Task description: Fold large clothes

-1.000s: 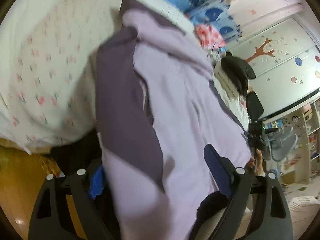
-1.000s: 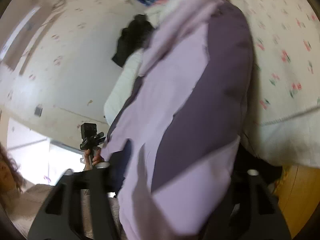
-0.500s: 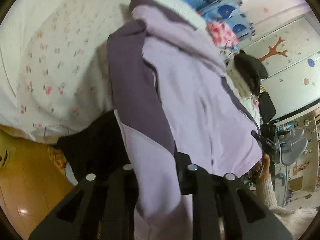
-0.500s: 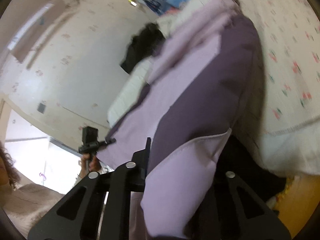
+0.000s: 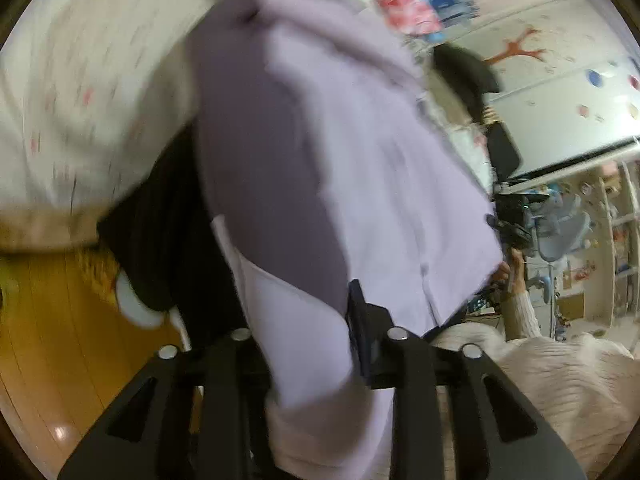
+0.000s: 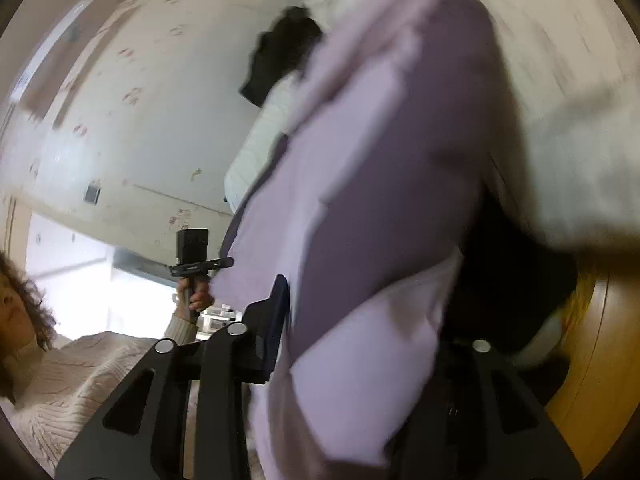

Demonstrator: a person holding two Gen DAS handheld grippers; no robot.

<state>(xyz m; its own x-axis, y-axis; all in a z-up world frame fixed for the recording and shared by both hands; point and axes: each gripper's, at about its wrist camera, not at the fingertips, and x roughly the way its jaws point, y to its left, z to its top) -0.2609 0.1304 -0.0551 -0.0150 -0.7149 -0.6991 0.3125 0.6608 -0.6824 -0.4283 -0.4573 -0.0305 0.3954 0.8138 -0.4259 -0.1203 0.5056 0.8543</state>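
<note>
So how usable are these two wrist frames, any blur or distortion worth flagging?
Left wrist: motion blur smears the floral bedding and the lilac garment, while the gripper fingers stay sharp; a glare spot sits on the wooden floor. Right wrist: similar smear on the garment, heavy fisheye bending of the wall.
</note>
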